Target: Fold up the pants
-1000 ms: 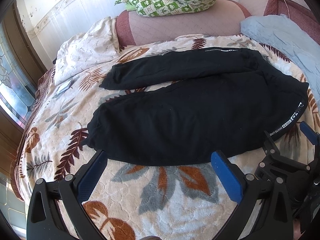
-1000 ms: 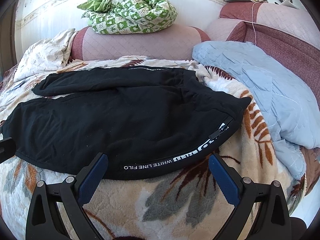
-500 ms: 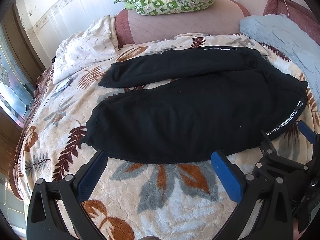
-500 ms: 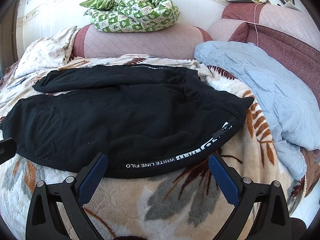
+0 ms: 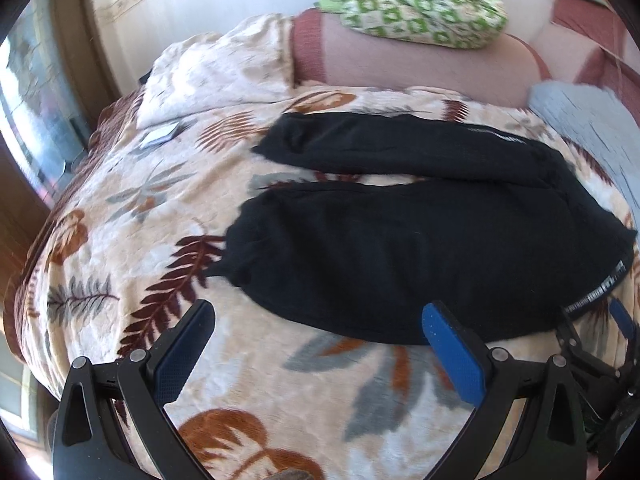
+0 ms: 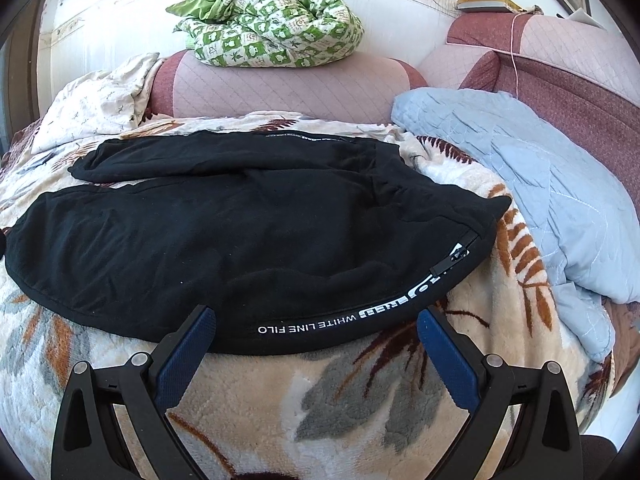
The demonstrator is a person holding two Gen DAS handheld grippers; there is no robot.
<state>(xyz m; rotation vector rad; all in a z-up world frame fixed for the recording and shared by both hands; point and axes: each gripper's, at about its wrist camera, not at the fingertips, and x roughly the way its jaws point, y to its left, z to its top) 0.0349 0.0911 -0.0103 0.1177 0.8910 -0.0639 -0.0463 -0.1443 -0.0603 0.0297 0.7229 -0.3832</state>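
Note:
Black pants (image 5: 400, 256) lie flat on the leaf-patterned blanket, legs to the left, waist to the right. They also show in the right wrist view (image 6: 248, 240), with white lettering along the near side seam. My left gripper (image 5: 316, 320) is open and empty, just before the near edge of the lower leg. My right gripper (image 6: 316, 320) is open and empty, its fingertips at the near seam by the lettering. The right gripper also shows at the lower right of the left wrist view (image 5: 592, 344).
The leaf blanket (image 6: 360, 392) covers the bed. A light blue quilt (image 6: 552, 184) lies to the right of the waist. A green checked quilt (image 6: 272, 20) sits on the pink headboard (image 6: 280, 88). A cream pillow (image 5: 216, 68) lies at the far left.
The left gripper has swung to the left, so the pants sit further right in its view. The right gripper has edged closer to the near seam.

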